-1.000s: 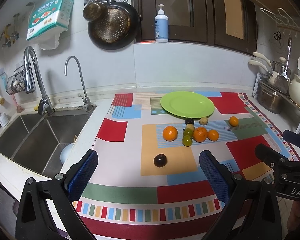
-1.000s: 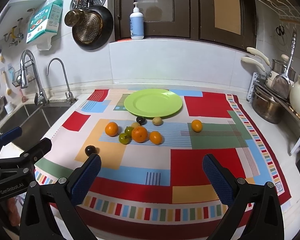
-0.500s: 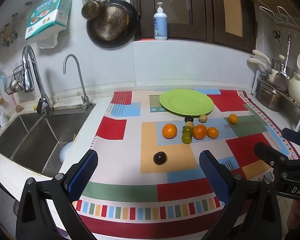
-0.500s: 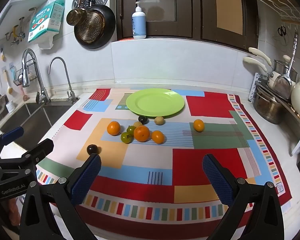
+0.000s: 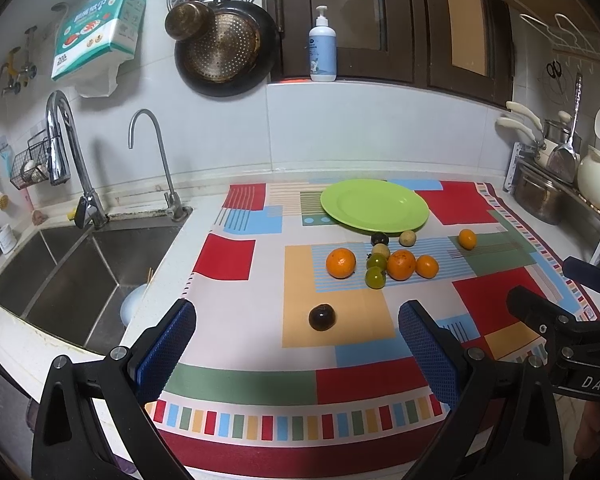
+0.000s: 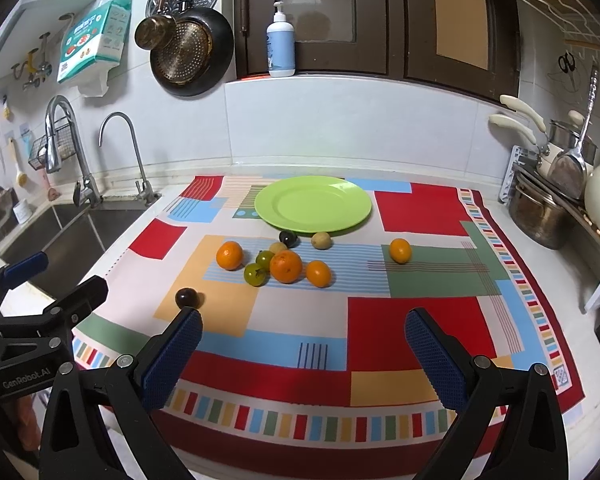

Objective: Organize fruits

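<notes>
Nothing on the tabletop has been moved since the earlier pictures; only the two views have been shifted a tiny bit, and the fruits are seen in the same spots. So no fruit has been put away yet, and the job is judged to be at its very start.

The fruits are spread on a colourful cloth [image 6: 416,320]. A green plate [image 6: 313,204] is set at the far side of it, and nothing is on the plate. Just in front of it, a dark fruit [image 6: 288,237] and a small tan fruit [image 6: 321,240] are found. A big orange [image 6: 286,266] is touched by two green fruits [image 6: 256,274] on one side, and a small orange [image 6: 318,273] sits just beside it on the other. Another orange [image 6: 229,255] lies a little apart. One orange [image 6: 400,250] is alone, off to the right. A dark plum [image 5: 322,317] is alone too, nearest the left claw [image 5: 296,346].

The left claw is held wide apart, and nothing is gripped. The right claw [image 6: 302,350] is also held wide apart, with nothing in it.

Lots of open cloth is left in front of both claws. A sink [image 5: 72,276] is close on the left, and pots [image 6: 540,216] are packed on the right edge, so care would be needed there.
</notes>
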Tool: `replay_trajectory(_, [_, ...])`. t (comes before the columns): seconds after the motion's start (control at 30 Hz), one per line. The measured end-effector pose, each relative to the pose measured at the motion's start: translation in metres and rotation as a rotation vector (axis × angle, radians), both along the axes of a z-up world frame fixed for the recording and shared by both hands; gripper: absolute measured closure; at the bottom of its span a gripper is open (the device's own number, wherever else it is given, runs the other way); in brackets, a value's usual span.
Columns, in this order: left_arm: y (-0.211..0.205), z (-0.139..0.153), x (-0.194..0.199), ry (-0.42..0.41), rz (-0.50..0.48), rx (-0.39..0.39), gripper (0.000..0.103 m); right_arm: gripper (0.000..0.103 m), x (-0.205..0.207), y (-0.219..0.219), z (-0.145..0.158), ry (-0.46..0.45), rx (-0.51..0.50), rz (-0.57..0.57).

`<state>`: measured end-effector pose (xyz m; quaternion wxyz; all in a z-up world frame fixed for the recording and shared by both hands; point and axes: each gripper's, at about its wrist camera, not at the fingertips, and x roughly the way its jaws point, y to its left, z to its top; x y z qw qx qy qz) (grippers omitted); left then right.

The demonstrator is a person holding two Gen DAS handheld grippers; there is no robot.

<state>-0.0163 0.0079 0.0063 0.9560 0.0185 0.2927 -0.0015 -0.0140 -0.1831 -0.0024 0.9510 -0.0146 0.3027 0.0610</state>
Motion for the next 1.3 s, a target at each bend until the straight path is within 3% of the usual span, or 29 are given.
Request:
replay_trajectory(0.7, [0.006,-0.011,0.010,0.033,0.004,0.006,0.000,0.001,0.014,0.010,-0.006,0.030,-0.019,0.037])
replay_trajectory(0.97, [0.007,-0.030,0.023,0.080,-0.020,0.000,0.019,0.003,0.031,0.017,-0.019,0.080,-0.040,0.075])
replay_trajectory(1.3, [0.001,-0.052,0.042,0.107,-0.120,0.044,0.036,0.025,0.060,0.033,-0.045,0.160,-0.054,0.171])
